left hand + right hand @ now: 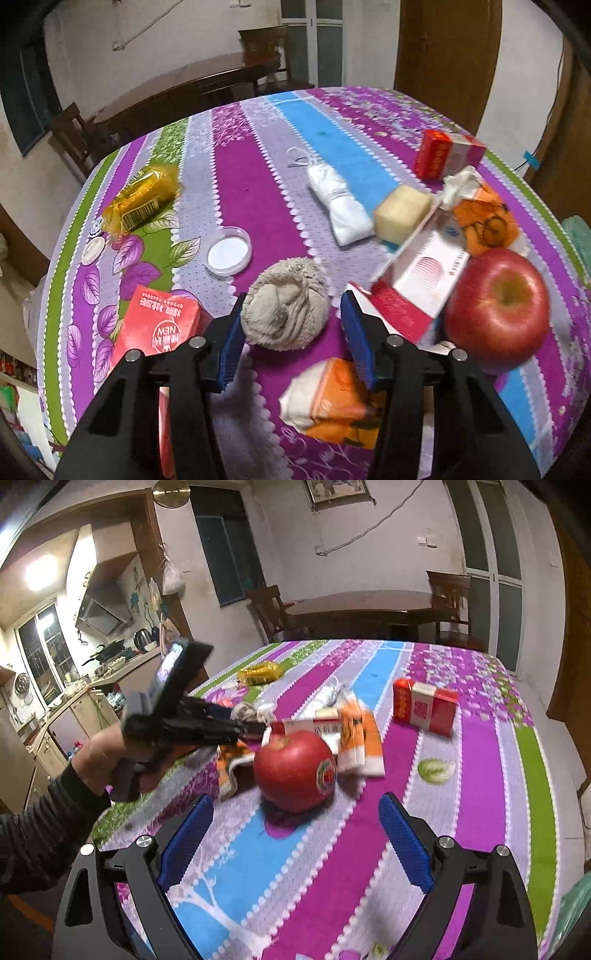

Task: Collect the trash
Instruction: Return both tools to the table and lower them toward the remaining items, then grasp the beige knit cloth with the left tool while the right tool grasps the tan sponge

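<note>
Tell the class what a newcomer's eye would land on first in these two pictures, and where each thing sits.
The big red apple stands out first, upright among red and orange cartons on the striped purple tablecloth. Next comes the crumpled grey wad between the left gripper's open blue pads. A yellow wrapper lies near the table's far left edge.

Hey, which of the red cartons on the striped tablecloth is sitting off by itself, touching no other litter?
The red-and-white carton at the far right of the table; it stands apart, while the others lie beside the red apple or the left tongs.

Dark wooden dining table (364, 607), chairs (448, 590), whitish walls (295, 554).
</note>
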`<control>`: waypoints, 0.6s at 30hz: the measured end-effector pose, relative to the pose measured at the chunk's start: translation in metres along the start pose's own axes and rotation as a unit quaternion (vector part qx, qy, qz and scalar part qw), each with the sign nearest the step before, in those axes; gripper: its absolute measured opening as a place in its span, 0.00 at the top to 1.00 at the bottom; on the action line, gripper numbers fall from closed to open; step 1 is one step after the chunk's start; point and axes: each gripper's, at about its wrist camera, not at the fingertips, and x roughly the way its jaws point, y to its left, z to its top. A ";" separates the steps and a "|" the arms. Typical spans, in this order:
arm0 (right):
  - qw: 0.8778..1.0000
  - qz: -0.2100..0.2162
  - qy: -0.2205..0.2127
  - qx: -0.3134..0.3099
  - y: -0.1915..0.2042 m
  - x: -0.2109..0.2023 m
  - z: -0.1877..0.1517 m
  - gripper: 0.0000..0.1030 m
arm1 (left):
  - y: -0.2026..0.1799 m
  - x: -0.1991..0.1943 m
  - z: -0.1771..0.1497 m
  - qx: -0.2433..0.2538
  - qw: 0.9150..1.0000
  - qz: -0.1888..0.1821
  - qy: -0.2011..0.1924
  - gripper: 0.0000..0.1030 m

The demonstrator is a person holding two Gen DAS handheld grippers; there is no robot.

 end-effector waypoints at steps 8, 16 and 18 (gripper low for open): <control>0.999 0.024 0.020 -0.007 -0.002 0.040 0.055 0.16 | 0.010 0.003 0.002 -0.036 0.999 -0.002 -0.018 0.62; 0.991 -0.023 0.130 -0.003 -0.022 0.148 0.120 0.28 | 0.011 0.013 0.005 -0.050 0.999 0.001 -0.019 0.55; 0.983 -0.035 0.180 -0.013 -0.025 0.177 0.129 0.28 | 0.013 0.012 0.005 -0.054 0.998 -0.005 -0.019 0.57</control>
